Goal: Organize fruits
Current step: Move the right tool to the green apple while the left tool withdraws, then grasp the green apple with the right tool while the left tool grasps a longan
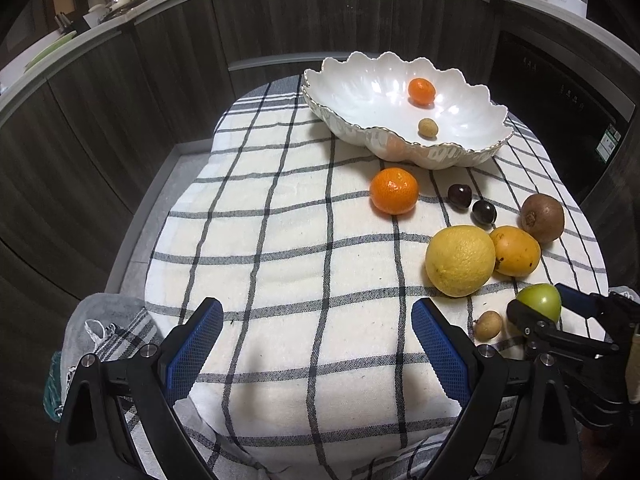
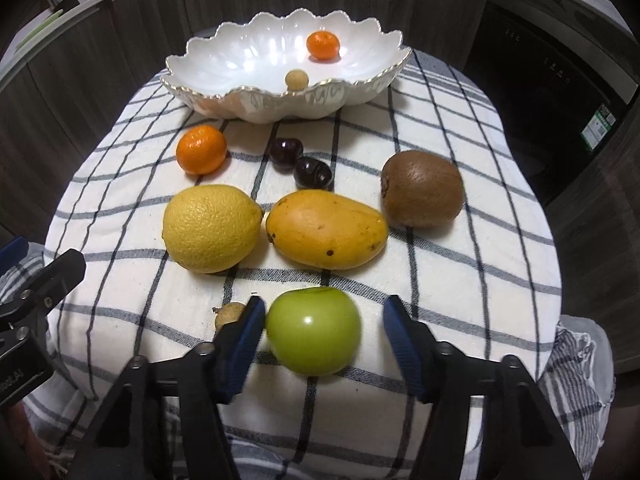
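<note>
While a small orange mandarin [image 2: 323,45] and a tan longan [image 2: 296,79] are already held in the scalloped white porcelain bowl [image 2: 224,96], the round green apple [image 2: 313,330] is bracketed on the bench by the right gripper [image 2: 324,330], fingers wide, eight fruits remaining outside; the left gripper [image 1: 318,344] is likewise spread, empty.

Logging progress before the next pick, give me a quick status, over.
Left gripper open, empty over the cloth. Right gripper open around the green apple, not yet closed. Bowl holds two fruits. Small brown fruit beside the right gripper's left finger.
</note>
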